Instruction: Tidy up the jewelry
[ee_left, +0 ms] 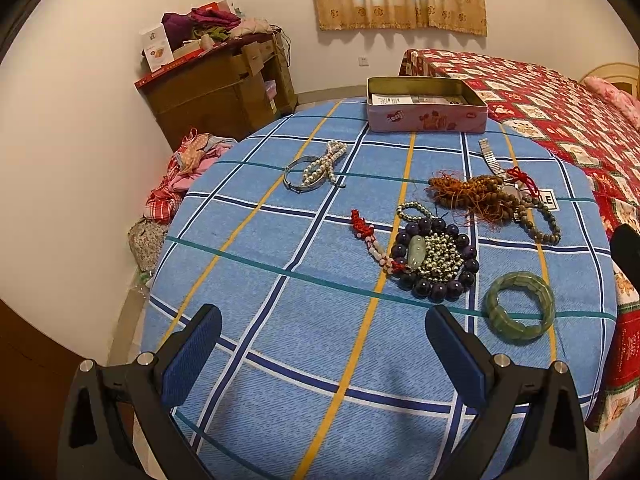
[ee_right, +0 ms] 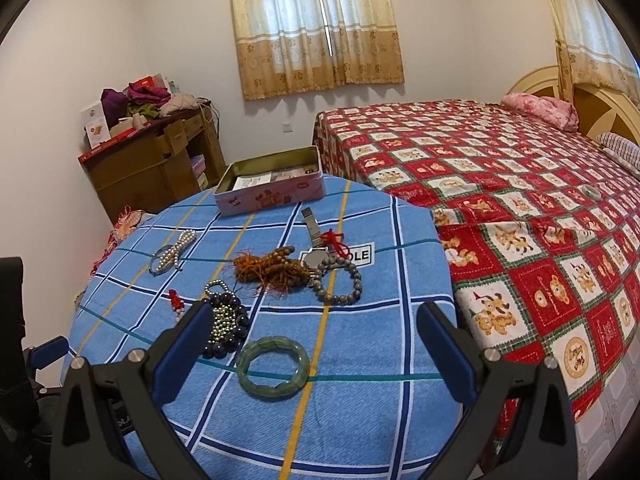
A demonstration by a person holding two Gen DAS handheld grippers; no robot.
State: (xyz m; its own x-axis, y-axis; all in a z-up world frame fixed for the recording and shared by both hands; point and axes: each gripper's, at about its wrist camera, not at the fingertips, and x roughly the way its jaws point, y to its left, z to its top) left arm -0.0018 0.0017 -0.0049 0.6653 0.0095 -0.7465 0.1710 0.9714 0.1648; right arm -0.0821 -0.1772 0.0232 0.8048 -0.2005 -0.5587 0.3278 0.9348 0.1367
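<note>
Jewelry lies spread on a round table with a blue plaid cloth [ee_left: 280,320]. An open pink tin [ee_left: 426,114] stands at the far edge, also in the right wrist view [ee_right: 272,194]. A green jade bangle [ee_left: 519,307] [ee_right: 273,368] lies nearest. Beside it is a purple bead bracelet [ee_left: 436,264] [ee_right: 228,326] with metal beads and a jade pendant. A pearl strand with a silver bangle [ee_left: 316,166] [ee_right: 170,256] lies far left. Brown beads and a watch [ee_left: 488,192] [ee_right: 304,264] lie right. My left gripper [ee_left: 322,330] is open and empty. My right gripper [ee_right: 314,326] is open above the bangle.
A bed with a red patterned cover [ee_right: 520,200] stands right of the table. A cluttered brown cabinet [ee_left: 224,84] stands by the far wall, with clothes piled on the floor [ee_left: 188,168]. The left gripper's finger shows at the right view's left edge [ee_right: 50,352].
</note>
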